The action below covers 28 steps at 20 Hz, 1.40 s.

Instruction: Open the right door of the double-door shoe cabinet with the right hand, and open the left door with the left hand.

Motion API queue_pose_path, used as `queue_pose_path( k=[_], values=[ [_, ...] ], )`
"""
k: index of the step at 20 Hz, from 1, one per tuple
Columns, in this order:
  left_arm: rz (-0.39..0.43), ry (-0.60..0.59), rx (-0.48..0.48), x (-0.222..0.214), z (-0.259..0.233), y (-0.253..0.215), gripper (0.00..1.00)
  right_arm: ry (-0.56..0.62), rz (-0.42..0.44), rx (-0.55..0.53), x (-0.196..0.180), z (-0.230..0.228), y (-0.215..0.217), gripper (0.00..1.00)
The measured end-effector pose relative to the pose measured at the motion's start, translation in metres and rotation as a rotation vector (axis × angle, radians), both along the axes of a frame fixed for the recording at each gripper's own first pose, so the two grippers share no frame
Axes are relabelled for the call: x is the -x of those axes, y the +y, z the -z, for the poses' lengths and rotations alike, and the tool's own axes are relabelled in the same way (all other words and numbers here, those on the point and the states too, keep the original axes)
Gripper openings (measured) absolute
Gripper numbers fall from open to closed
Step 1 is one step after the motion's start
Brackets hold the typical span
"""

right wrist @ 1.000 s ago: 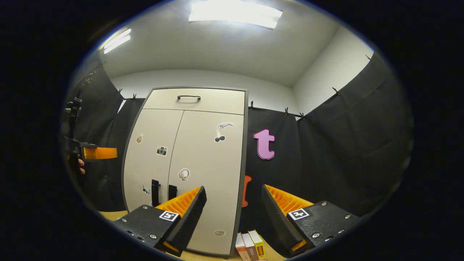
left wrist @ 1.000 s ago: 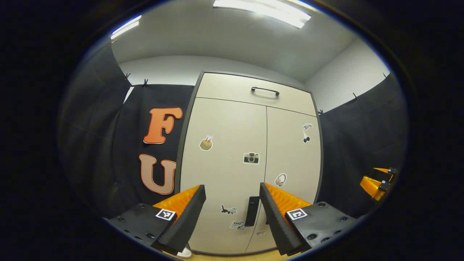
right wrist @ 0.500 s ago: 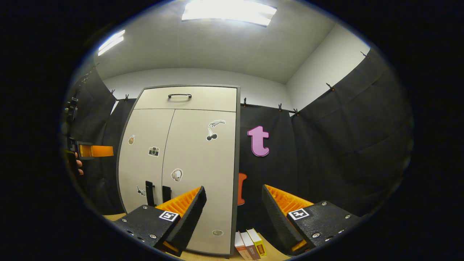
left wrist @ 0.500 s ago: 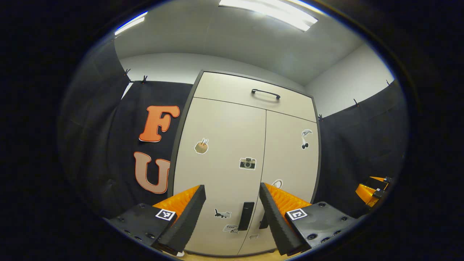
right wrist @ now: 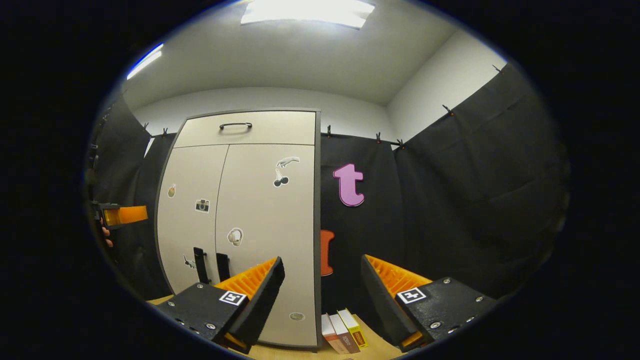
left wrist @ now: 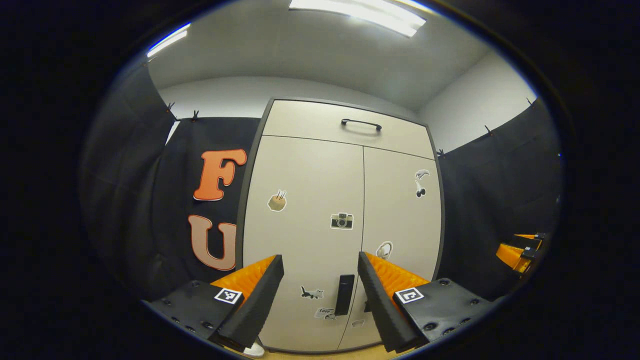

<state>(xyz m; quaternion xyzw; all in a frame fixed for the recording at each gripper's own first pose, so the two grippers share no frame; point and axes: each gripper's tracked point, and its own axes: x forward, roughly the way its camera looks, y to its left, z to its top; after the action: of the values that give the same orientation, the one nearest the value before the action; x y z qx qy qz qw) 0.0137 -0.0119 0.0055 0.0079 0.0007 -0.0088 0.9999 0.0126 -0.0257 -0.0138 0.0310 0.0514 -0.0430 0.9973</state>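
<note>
Both doors of the cabinet (left wrist: 340,220) sit closed, straight ahead. The left gripper (left wrist: 320,290) gapes wide, empty, short of the left handle (left wrist: 344,301). The right gripper (right wrist: 322,292) is spread wide too, holding nothing, right of the right handle (right wrist: 222,266). Books (right wrist: 342,331) lie on the floor beside the cabinet.

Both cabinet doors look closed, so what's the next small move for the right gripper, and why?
Probably swing the right gripper left toward the right door's handle: both doors sit shut, its fingers are open, and they aim at the cabinet's right edge, apart from the handle.
</note>
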Motion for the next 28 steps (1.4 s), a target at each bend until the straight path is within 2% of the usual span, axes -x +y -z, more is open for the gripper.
queue_pose_path(
  k=[5,9,10,14,21,28],
  values=[
    [-0.026,-0.009,0.006,0.009,0.001,0.009,0.96,0.004,-0.032,0.034,0.0,0.004,0.016,0.94],
    [-0.069,-0.004,-0.009,0.017,0.005,0.027,0.93,0.028,-0.07,0.005,-0.006,0.015,0.034,0.94],
    [-0.073,0.001,-0.01,0.02,0.007,0.031,0.96,0.039,-0.081,-0.004,-0.008,0.019,0.039,0.94],
    [-0.113,0.004,-0.03,0.03,0.012,0.055,0.95,0.079,-0.112,-0.04,-0.018,0.035,0.059,0.94],
    [-0.189,0.023,-0.016,0.041,0.023,0.1,0.95,0.128,-0.147,-0.042,-0.04,0.062,0.09,0.94],
    [-0.227,0.05,-0.065,0.048,0.04,0.136,0.95,0.25,-0.184,-0.129,-0.073,0.109,0.134,0.9]
  ],
)
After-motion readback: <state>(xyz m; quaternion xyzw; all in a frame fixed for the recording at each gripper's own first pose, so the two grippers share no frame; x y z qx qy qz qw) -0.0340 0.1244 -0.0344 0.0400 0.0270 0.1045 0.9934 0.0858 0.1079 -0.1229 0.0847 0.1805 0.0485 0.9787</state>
